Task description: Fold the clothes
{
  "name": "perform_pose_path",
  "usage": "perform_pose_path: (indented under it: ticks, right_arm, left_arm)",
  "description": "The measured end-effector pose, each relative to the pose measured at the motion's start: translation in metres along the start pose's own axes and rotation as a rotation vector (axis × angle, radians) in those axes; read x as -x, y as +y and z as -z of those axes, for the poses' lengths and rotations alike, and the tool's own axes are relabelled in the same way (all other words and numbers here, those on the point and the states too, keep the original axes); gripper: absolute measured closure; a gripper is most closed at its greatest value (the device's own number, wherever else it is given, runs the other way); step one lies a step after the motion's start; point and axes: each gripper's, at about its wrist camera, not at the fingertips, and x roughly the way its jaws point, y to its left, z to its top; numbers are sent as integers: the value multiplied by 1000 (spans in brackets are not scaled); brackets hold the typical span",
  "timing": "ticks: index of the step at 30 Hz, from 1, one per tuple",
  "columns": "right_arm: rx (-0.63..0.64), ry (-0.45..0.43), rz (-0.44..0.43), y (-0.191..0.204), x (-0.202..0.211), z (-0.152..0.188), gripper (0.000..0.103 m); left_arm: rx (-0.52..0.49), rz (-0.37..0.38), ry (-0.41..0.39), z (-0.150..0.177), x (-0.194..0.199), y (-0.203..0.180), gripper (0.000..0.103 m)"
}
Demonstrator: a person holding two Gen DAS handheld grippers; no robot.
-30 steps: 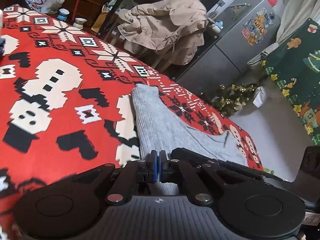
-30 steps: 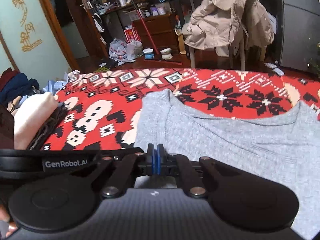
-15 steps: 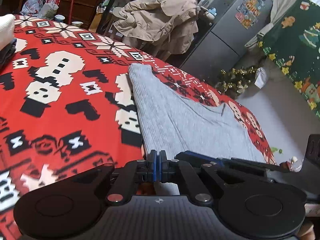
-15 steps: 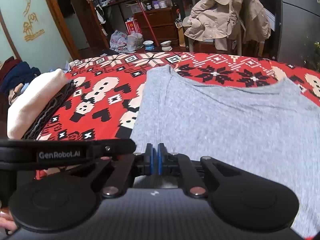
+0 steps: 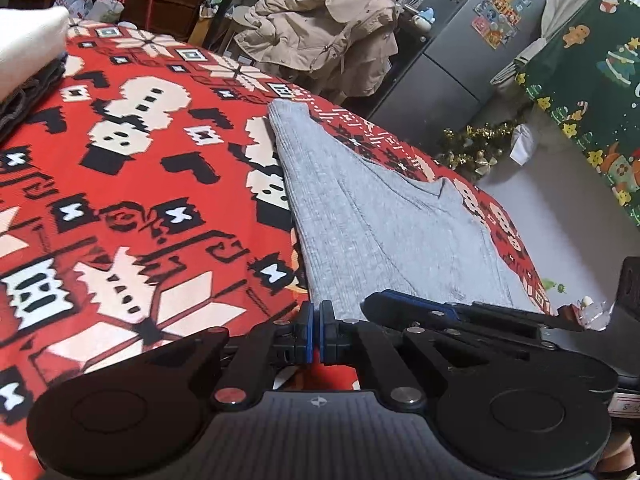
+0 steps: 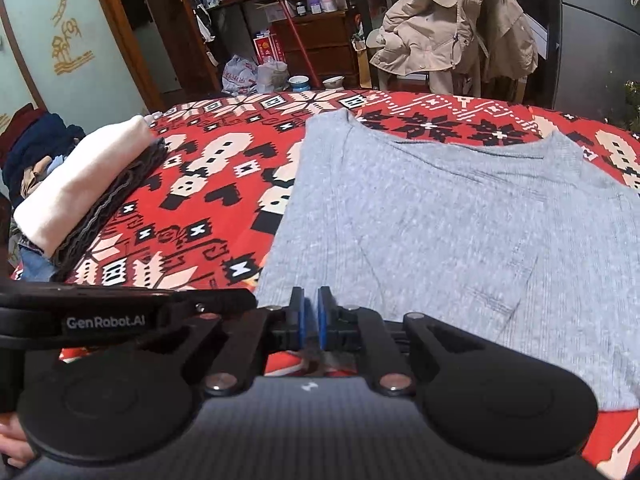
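Observation:
A grey shirt [image 6: 460, 220] lies flat on the red patterned blanket [image 6: 192, 200], neckline at the far side and hem toward me. My left gripper [image 5: 316, 332] is shut on the hem at the shirt's [image 5: 380, 232] near left corner. Just to its right along the hem, my right gripper [image 6: 311, 320] holds the cloth, its blue pads a sliver apart with grey fabric blurred between them. The right gripper's fingers [image 5: 404, 300] show beside the left one, low over the hem. The shirt's near right corner rests on the blanket.
A folded stack, cream on dark knit [image 6: 80, 192], lies at the blanket's left edge beside a heap of dark clothes [image 6: 36, 148]. Beyond the far edge stand a chair draped with a beige coat [image 6: 452, 28] and a grey fridge [image 5: 460, 52]. Tinsel [image 5: 476, 148] lies on the floor.
Both grippers have drawn back toward the near edge, so more of the shirt and blanket shows ahead. The right pads have parted slightly. The shirt's far end has stayed in place.

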Motion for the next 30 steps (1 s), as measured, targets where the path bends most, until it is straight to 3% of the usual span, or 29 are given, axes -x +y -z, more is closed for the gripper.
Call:
perform_pose_path:
  ticks: [10, 16, 22, 30]
  right_arm:
    - [20, 13, -7, 10, 3, 14, 95]
    - [14, -11, 1, 10, 15, 16, 95]
    - [-41, -74, 71, -2, 17, 10, 95]
    - [-39, -54, 86, -13, 20, 31, 95]
  left_arm:
    - [-17, -11, 13, 11, 7, -1, 101]
    - [-52, 21, -8, 4, 8, -10, 101]
    - [-95, 8, 10, 3, -6, -16, 101]
    - [-159, -51, 11, 12, 2, -22, 101]
